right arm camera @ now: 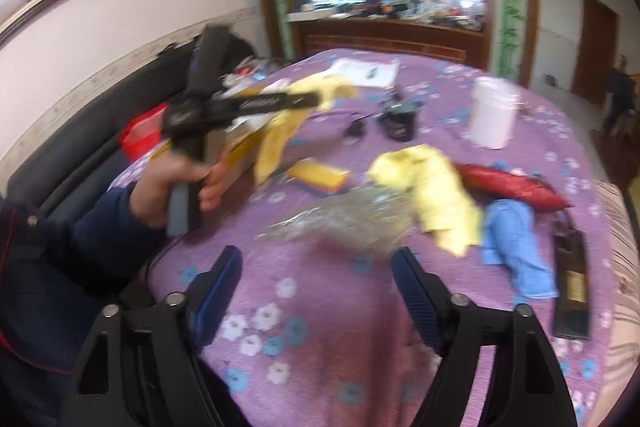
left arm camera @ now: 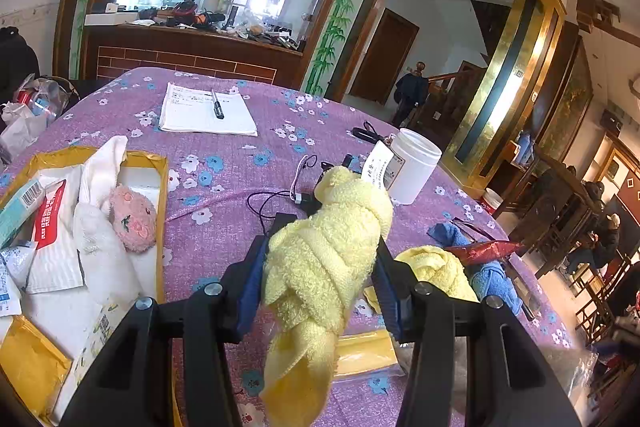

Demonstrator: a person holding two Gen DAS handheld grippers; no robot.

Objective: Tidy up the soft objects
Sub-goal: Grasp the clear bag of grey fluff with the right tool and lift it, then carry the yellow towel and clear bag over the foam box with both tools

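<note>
Left hand-held gripper (left arm camera: pixel 320 259): blue pads clamped on twisted yellow towel (left arm camera: pixel 324 251), held above bench (left arm camera: pixel 240 163) covered in purple floral cloth; towel tail hangs below jaws. Right hand-held gripper (right arm camera: pixel 318 291): jaws apart, nothing between them, over bare cloth. Second yellow towel (right arm camera: pixel 432 195) lies crumpled on bench, blue cloth (right arm camera: pixel 516 247) just beside it. Open cardboard box (left arm camera: pixel 162 187) at left contains white towel (left arm camera: pixel 100 227) and pink plush toy (left arm camera: pixel 134 219).
</note>
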